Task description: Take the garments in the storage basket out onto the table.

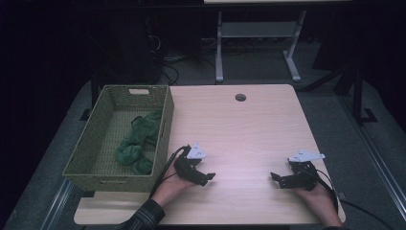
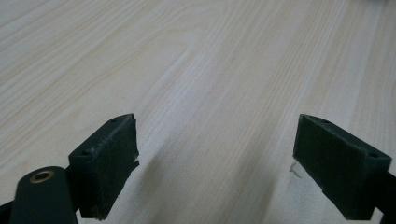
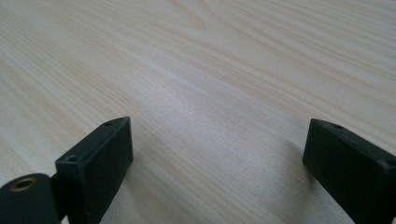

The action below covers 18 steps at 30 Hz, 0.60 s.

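No brand, label or legible writing is visible on any item.

Landmark: the woven basket [image 1: 158, 139], olive-green, rectangular, with a slot handle in its far end wall, standing at the left edge of the light wood table [image 1: 249, 129]. Inside it, against the wall nearest the table's middle, lies a dark green cloth [image 1: 138, 143], crumpled into a long heap; it is soft-looking, with no pattern discernible.

The high view shows the left gripper [image 1: 207, 178] just beside the basket's near corner on the table side, held low over the wood. The right gripper [image 1: 275, 178] is well apart from the basket, toward the opposite side of the table, jaws pointing back toward the basket. Each carries a grey three-cornered plate. A round cable hole [image 1: 241, 97] sits in the tabletop beyond the basket's far end.

The left gripper view [image 2: 215, 161] adds jaw detail: jaws spread wide, bare wood grain between them, nothing held. The right gripper view [image 3: 215, 170] shows the same: jaws wide apart, holding nothing
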{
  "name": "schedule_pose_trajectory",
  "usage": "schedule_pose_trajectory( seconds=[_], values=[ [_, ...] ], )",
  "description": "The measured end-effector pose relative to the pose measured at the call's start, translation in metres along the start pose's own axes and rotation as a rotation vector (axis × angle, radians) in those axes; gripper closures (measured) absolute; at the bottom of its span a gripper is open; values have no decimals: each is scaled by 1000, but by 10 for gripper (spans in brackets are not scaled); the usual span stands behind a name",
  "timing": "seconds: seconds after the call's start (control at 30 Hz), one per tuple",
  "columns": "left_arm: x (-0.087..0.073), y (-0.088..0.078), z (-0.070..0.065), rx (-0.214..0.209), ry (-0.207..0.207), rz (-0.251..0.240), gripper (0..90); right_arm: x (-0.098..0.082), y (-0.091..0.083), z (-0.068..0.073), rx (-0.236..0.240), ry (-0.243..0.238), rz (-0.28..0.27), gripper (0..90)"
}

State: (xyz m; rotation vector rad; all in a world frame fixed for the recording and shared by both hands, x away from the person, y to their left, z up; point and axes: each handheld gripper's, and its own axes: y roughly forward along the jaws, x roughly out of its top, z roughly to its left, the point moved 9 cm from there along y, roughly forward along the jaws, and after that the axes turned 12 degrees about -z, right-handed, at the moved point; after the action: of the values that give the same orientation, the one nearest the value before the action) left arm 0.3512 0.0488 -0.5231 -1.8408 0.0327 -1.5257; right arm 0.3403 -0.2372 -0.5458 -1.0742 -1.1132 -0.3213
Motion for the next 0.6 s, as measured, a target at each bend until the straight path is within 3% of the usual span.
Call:
schedule_pose_trajectory(
  seconds=[0.2,0.6],
  values=[
    [8,-6,0,3,14,-1,132,0,0,0,0,1,1,80],
    [20,-15,0,5,-2,-12,132,0,0,0,1,1,3,80]
  ],
)
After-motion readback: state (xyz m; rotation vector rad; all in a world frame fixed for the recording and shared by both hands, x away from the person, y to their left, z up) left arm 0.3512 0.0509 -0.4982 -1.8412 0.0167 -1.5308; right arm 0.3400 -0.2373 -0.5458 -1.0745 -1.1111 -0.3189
